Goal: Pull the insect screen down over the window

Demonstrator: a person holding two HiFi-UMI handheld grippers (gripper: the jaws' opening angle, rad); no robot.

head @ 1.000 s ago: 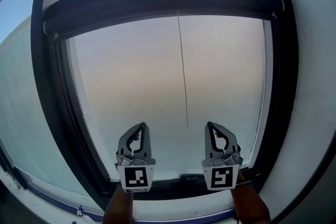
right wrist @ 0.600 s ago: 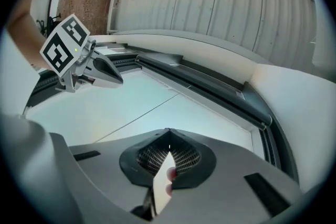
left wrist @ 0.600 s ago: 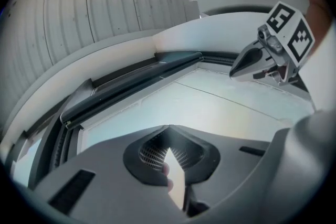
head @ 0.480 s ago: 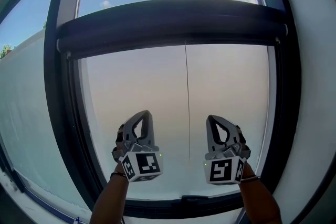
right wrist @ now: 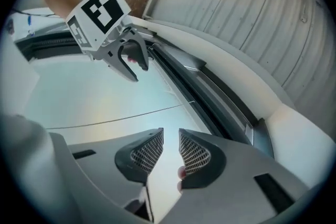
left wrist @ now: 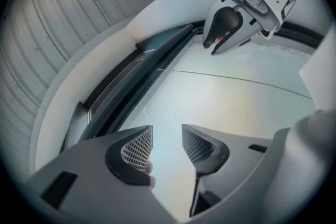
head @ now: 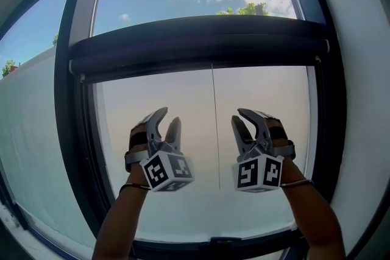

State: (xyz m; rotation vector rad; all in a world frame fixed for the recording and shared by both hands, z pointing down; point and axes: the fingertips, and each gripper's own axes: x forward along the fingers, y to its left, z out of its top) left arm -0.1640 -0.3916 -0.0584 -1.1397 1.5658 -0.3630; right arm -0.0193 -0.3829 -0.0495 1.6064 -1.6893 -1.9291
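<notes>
The insect screen's dark bar [head: 201, 39] runs across the window, with sky above it and a pale pane [head: 268, 106] below. A thin cord [head: 216, 131] hangs from the bar's middle. Both grippers are raised in front of the pane, below the bar and either side of the cord. My left gripper [head: 169, 120] has just been opening; its jaws stand apart with nothing between them [left wrist: 167, 140]. My right gripper [head: 241, 119] has also just been opening, by a narrower gap, and is likewise empty [right wrist: 170, 145]. Neither touches the bar [left wrist: 152, 68] or the cord.
Dark frame uprights [head: 76, 119] [head: 332, 106] flank the pane, and a dark bottom rail [head: 213, 246] lies below my forearms. A white wall [head: 365, 70] curves in at the right. A ribbed ceiling [right wrist: 262, 13] shows in both gripper views.
Both grippers rose up the pane toward the bar and rolled. Their jaws went from shut to open. The head view tilted up, showing more sky.
</notes>
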